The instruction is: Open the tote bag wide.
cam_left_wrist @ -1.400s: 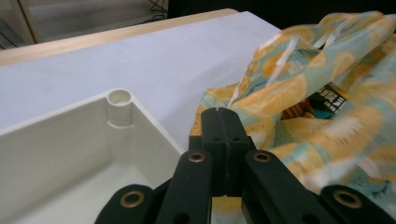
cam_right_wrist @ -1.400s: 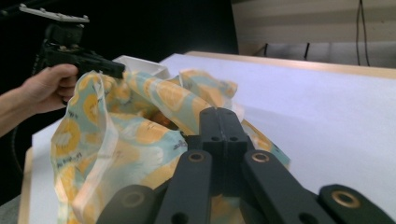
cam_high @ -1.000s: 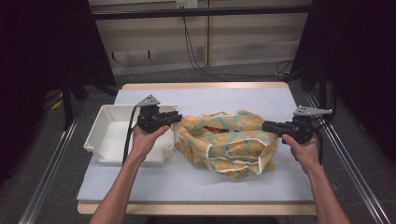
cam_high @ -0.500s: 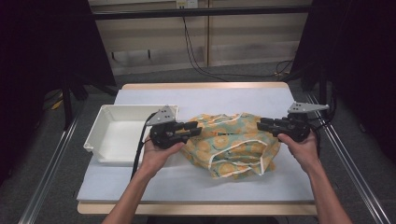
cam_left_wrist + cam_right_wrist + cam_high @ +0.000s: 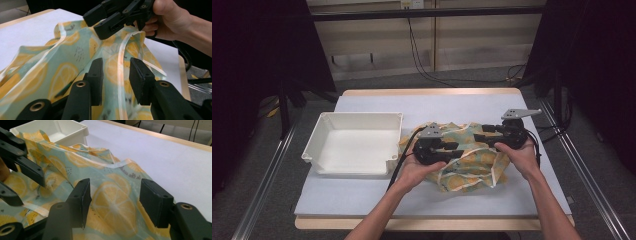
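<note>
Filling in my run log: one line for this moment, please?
left gripper: open, jaws just opening | right gripper: open, jaws just opening | lemon-print cloth: bunched beside white bin

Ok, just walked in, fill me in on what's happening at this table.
A person works a lemon-print cloth bunched on the table, a two-jaw gripper in each hand. The left gripper sits over the cloth's near side, its jaws apart around a pale trim strip after just opening. The right gripper hovers over the cloth's far end, jaws also just opened, nothing clamped. A white bin sits beside the cloth, nothing in it.
</note>
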Demonstrator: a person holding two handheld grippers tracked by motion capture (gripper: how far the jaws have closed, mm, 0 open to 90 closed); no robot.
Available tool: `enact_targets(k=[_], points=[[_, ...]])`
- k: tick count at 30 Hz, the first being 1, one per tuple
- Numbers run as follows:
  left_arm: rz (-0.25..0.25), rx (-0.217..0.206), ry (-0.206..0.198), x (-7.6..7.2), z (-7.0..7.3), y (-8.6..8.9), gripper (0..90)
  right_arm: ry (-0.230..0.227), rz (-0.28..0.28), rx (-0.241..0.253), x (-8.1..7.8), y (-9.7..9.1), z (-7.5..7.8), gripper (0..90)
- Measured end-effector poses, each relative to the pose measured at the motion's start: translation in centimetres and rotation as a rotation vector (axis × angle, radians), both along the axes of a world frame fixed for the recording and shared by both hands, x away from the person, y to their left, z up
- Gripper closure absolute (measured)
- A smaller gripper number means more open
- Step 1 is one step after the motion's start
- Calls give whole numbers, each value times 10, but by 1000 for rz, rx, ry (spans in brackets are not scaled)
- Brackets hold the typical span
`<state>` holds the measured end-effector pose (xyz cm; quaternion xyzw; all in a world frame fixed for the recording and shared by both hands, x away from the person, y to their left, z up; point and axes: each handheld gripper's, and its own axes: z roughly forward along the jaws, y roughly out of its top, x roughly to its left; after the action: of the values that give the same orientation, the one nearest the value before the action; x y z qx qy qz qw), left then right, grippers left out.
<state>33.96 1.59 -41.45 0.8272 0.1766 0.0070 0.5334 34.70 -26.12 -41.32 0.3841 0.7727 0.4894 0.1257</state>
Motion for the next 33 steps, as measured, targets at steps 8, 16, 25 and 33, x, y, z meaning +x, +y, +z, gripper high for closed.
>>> enact_targets(k=[8,16,25,33], points=[[14,87,-6,13,-15,-17,457,55,56,-65,6,11,-12,481],[-49,120,-35,10,-29,-24,481,67,54,-35,9,9,-13,826],[-104,129,-60,-2,-25,-18,900,50,19,44,16,-3,-5,900],[-219,80,-101,-45,-11,-12,900,51,-45,54,30,-10,-7,900]])
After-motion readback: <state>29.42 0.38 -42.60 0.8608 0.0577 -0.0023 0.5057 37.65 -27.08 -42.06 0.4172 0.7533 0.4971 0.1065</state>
